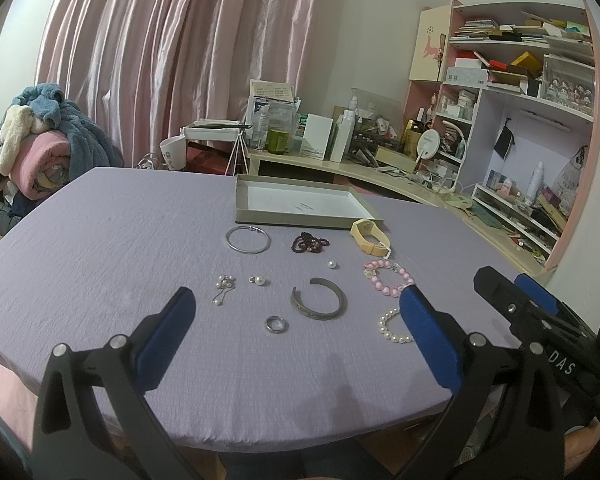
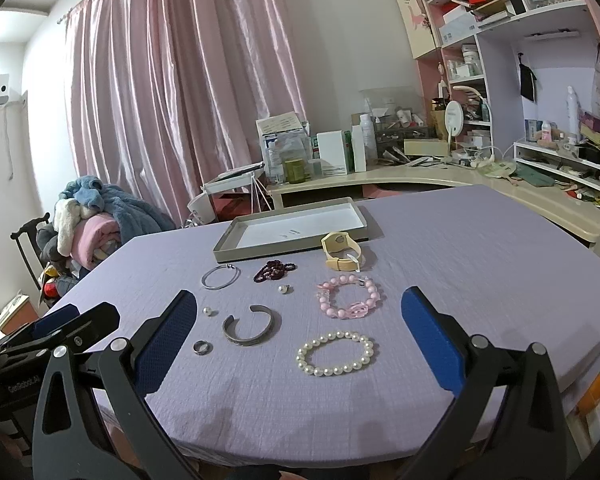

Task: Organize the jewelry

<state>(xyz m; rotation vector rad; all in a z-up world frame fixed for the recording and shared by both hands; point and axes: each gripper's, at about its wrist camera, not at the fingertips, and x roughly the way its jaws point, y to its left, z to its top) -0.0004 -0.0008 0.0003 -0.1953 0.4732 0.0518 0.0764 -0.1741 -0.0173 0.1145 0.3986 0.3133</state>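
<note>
Jewelry lies on a purple tablecloth (image 1: 100, 240) in front of a shallow grey tray (image 1: 300, 221). There is a thin silver bangle (image 1: 248, 240), dark beads (image 1: 310, 243), a cream watch (image 1: 370, 236), a pink bead bracelet (image 2: 348, 296), a white pearl bracelet (image 2: 336, 354), a silver cuff (image 1: 319, 299), a ring (image 1: 276, 324), pearl earrings (image 1: 224, 285) and loose pearl studs (image 1: 258, 280). My left gripper (image 1: 298, 304) is open above the near table edge, around the cuff and ring. My right gripper (image 2: 300, 306) is open, to its right, framing the pearl bracelet.
The tray (image 2: 292, 228) is empty with a white bottom. A cluttered desk (image 1: 380, 168) and shelves (image 1: 520, 80) stand behind right. Pink curtains (image 1: 180, 60) hang behind. A chair piled with clothes (image 1: 40, 148) stands left.
</note>
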